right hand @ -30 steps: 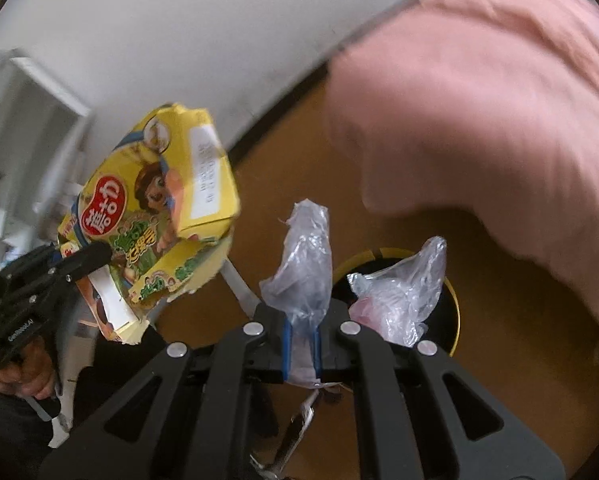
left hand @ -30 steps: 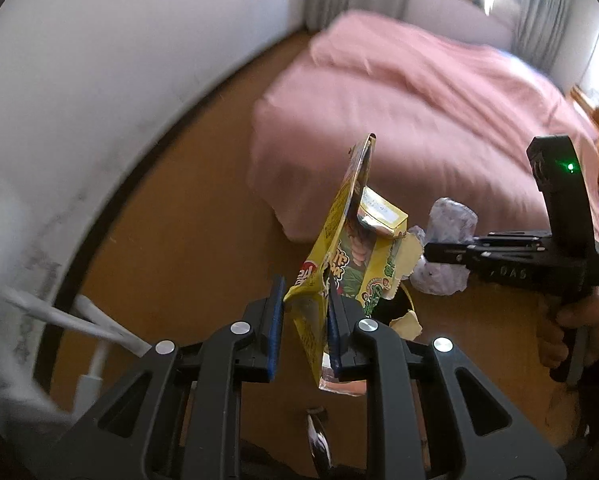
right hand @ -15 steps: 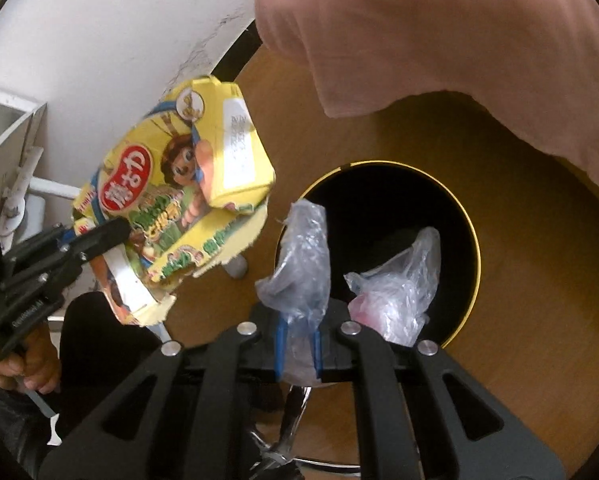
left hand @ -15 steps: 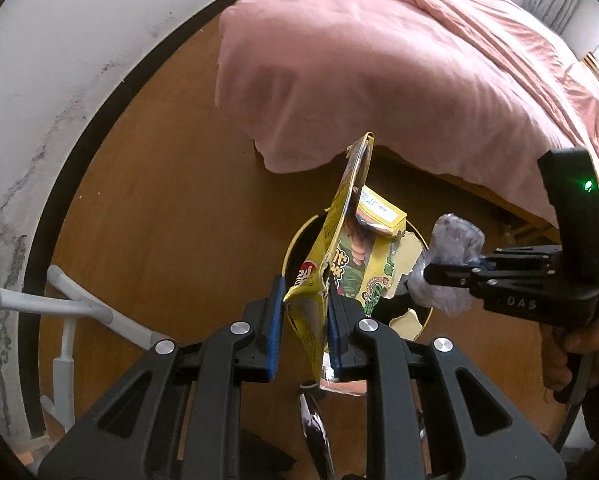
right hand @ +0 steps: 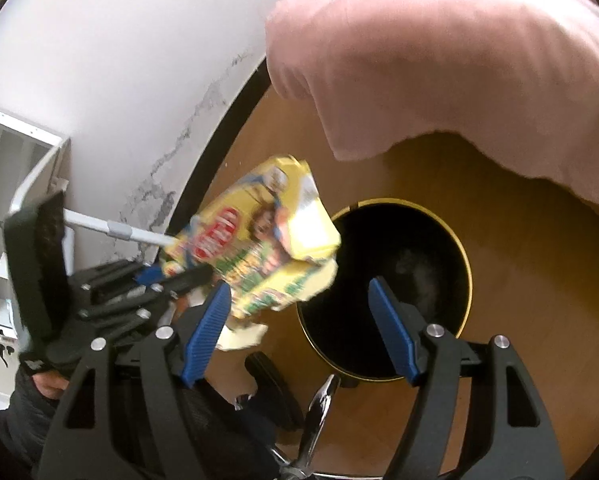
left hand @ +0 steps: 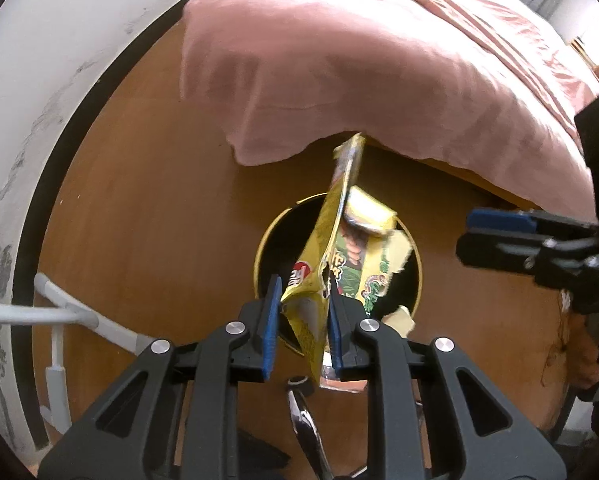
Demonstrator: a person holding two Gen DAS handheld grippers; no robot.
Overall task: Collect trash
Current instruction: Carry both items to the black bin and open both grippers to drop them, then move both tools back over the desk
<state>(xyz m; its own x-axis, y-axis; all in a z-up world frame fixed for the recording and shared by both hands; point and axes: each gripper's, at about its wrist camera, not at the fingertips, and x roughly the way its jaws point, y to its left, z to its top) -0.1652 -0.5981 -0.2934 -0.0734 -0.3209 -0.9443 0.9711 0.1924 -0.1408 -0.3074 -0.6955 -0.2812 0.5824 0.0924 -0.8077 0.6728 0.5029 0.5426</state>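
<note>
— Left gripper [left hand: 301, 320]?
— Nearly pressed together, pinching the crumpled lower end of the yellow snack box [left hand: 339, 264]. Just eased apart a shade. One blue pad on each side of the cardboard, the right one flat against it.

— And above the pads?
— Juts up and away from the fingertips, edge-on to the left wrist camera. Torn flap hanging off to the right.

— Over what?
— Straight over the mouth of the black bin [left hand: 267, 248] with the gold rim, standing on the wooden floor [left hand: 159, 200] near the overhang of the pink bedcover [left hand: 379, 60].

— Inside the bin yet?
— No. Held above the opening, clear of the rim.

— Right gripper [right hand: 299, 286]?
— Spread wide, just swung open. Nothing between the blue pads, only the dark bin mouth beyond them.

— Aimed where?
— Down at the bin too. In the right wrist view, shows the snack box blurred, just past the left fingertip and overlapping the bin's near-left rim.

— Anything in the bin?
— A pale smudge deep inside, too dim to name.

— Apart from each other?
— Close, on either side of the bin, with the box nearer the left one. Seen from the left wrist, right-hand jaws reaching in from the right edge.
</note>
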